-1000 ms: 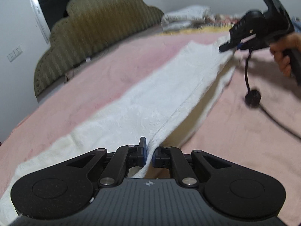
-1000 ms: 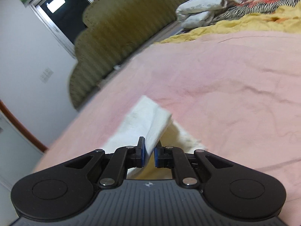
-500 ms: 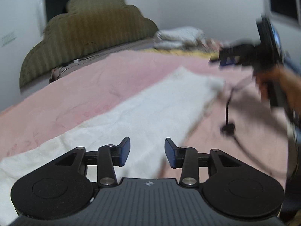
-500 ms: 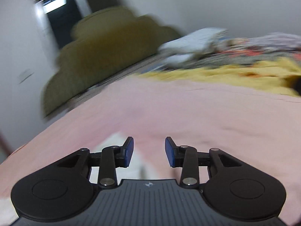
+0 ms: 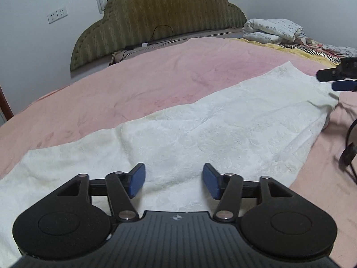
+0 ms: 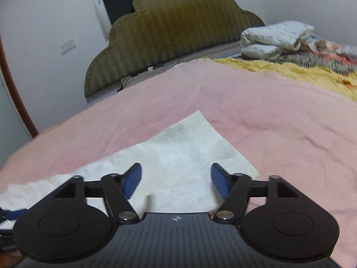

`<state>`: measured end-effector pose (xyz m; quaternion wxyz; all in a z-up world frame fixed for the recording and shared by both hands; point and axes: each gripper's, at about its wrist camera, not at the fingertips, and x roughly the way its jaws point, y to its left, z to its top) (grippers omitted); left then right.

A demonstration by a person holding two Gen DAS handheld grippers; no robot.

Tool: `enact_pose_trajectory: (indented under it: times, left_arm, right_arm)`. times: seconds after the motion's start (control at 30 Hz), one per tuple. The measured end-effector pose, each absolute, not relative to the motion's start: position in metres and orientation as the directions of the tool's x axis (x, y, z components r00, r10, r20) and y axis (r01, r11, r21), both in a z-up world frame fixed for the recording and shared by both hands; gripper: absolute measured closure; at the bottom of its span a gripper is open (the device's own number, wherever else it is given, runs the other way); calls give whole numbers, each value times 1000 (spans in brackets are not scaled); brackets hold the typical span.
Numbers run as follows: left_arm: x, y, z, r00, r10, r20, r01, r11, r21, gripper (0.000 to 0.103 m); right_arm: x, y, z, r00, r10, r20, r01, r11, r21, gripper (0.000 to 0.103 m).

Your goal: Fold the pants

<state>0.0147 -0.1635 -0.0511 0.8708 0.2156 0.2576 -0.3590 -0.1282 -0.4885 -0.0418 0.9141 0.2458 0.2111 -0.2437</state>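
Observation:
The white pants [image 5: 200,134] lie flat in a long strip on the pink bedspread [image 5: 133,84]. My left gripper [image 5: 173,182] is open and empty, hovering just above the near part of the strip. My right gripper [image 6: 176,178] is open and empty above the strip's far end, whose corner [image 6: 198,134] lies on the pink bedspread [image 6: 279,134]. The right gripper's fingertips [image 5: 334,80] show at the right edge of the left wrist view, apart from the cloth.
A green padded headboard [image 5: 156,17] stands at the back. Folded white bedding [image 5: 272,30], a yellow blanket [image 6: 290,71] and patterned cloth are piled at the back right. A black cable [image 5: 348,151] hangs at the right edge. Wall sockets [image 5: 57,15] are at left.
Both grippers were shut on the pants' edge one second ago. They opened, let the cloth go and lifted back; the pants now lie flat on the bed.

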Motion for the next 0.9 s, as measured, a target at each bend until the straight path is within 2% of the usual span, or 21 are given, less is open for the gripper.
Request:
enact_pose_trajectory:
  times: [0.1,0.23,0.4,0.7,0.77,0.8,0.83,0.9]
  left_arm:
    - [12,-161,-57,638,-504,-582,712,673,199,27]
    - [22,-156,-59,628,-497,-599,691,710,135,15]
    - [31,-151,-59,606,-499,-620,674,736,66,9]
    - [27,-152,-60,626,-484,-611,662,744,89,6]
    - [28,-152,-60,623,-484,-614,660,746,82,5]
    - [28,-152,-60,622,-485,-614,661,746,80,5]
    - [29,-152,-59,620,-488,-614,662,746,76,6]
    - [30,-149,-58,617,-497,-610,664,745,65,15]
  right_arm:
    - [-145,-494,-48,794,-272,-544,541,723,429,31]
    - [-170,-507,-64,805,-177,-567,534,632,561,30]
    - [-167,-521,-83,871,-115,-478,454,562,691,29]
    - [-123,-547,-92,878,-246,-409,474,560,680,32]
    - [-112,-551,-93,866,-263,-425,495,573,653,44]
    - [-108,-554,-95,852,-274,-447,518,570,638,65]
    - [-106,-557,-97,841,-281,-462,535,560,633,80]
    - [-107,-561,-99,843,-276,-461,532,545,648,84]
